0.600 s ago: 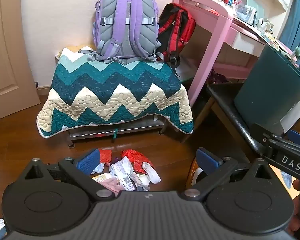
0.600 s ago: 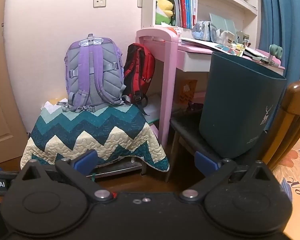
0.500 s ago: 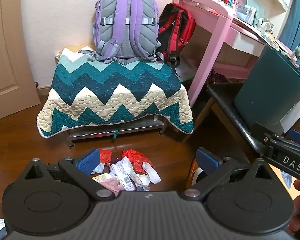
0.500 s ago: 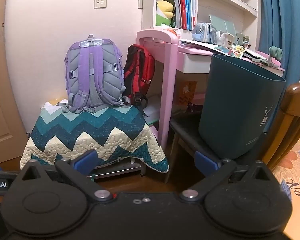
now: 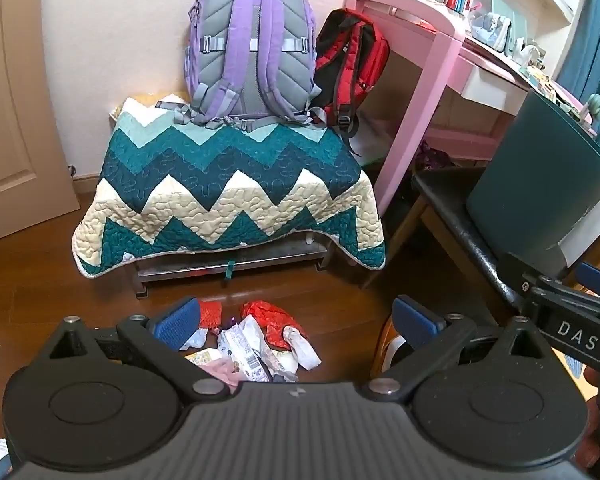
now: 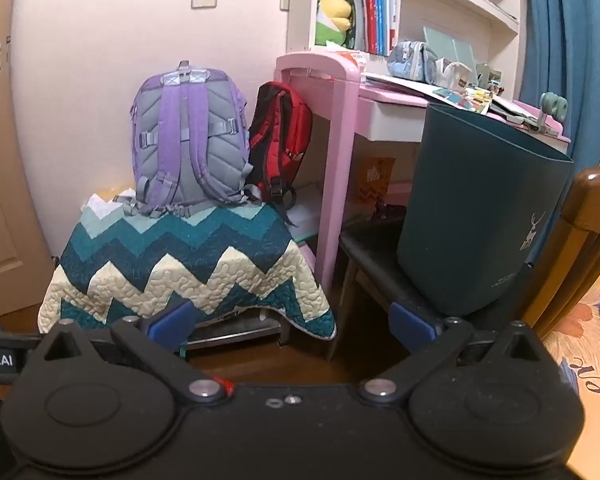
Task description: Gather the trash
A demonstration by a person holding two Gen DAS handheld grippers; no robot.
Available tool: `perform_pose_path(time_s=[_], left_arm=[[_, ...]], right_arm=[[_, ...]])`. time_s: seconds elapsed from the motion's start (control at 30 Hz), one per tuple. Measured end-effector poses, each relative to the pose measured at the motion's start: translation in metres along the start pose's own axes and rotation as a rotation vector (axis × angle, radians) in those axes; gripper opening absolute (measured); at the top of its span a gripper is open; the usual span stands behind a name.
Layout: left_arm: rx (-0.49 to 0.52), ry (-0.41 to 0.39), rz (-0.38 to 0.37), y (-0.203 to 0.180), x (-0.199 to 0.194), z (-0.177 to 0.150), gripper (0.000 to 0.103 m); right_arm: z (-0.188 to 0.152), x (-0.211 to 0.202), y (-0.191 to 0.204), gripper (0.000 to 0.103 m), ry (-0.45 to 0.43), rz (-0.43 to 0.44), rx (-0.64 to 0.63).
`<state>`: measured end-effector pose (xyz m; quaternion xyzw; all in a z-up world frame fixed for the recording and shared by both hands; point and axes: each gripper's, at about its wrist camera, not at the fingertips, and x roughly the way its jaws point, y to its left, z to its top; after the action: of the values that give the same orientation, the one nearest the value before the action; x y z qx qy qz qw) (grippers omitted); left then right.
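A heap of trash (image 5: 256, 340), red and white wrappers with crumpled paper, lies on the wooden floor in the left wrist view. My left gripper (image 5: 296, 322) hangs above it, open, nothing between its blue pads (image 5: 178, 322). A dark teal bin (image 6: 480, 216) stands on a black chair seat (image 6: 372, 248); it also shows at the right of the left wrist view as the bin (image 5: 540, 184). My right gripper (image 6: 290, 322) is open and empty, pointing at the gap between the quilt and the chair. Its body (image 5: 568, 320) juts in at the right of the left wrist view.
A low bench under a zigzag quilt (image 5: 228, 196) carries a purple backpack (image 5: 252, 52) and a red backpack (image 5: 352, 60). A pink desk (image 6: 340, 120) with shelves stands to the right. A door (image 5: 8, 120) is at left, a patterned rug (image 6: 588, 360) at right.
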<state>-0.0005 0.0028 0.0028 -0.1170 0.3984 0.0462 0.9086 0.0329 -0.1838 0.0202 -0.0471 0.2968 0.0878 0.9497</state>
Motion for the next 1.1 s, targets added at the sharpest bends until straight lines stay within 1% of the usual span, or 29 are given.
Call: perform_pose_path(time_s=[0.13, 0.33, 0.47, 0.53, 0.67, 0.77, 1.1], left_arm=[[-0.001, 0.018, -0.003, -0.001, 0.001, -0.002, 0.103], [-0.012, 0.020, -0.002, 0.001, -0.001, -0.005, 0.103], [-0.006, 0.011, 0.001, -0.001, -0.004, -0.005, 0.103], [-0.005, 0.009, 0.002, -0.001, -0.004, -0.006, 0.103], [-0.007, 0.005, 0.002, -0.003, -0.005, -0.005, 0.103], [-0.002, 0.000, 0.002, -0.005, -0.005, -0.004, 0.103], [0.003, 0.000, -0.001, -0.003, 0.000, 0.000, 0.103]], right_arm=[[0.000, -0.001, 0.008, 0.103, 0.016, -0.006, -0.041], [0.003, 0.003, 0.007, 0.103, 0.110, 0.014, -0.066], [0.006, 0.002, 0.005, 0.103, 0.148, 0.052, -0.074], [0.007, 0.001, 0.005, 0.103, 0.164, 0.057, -0.089], [0.008, -0.003, 0.003, 0.103, 0.185, 0.068, -0.115], [0.009, -0.007, 0.000, 0.103, 0.185, 0.063, -0.118], [0.008, -0.011, -0.006, 0.103, 0.193, 0.057, -0.086]])
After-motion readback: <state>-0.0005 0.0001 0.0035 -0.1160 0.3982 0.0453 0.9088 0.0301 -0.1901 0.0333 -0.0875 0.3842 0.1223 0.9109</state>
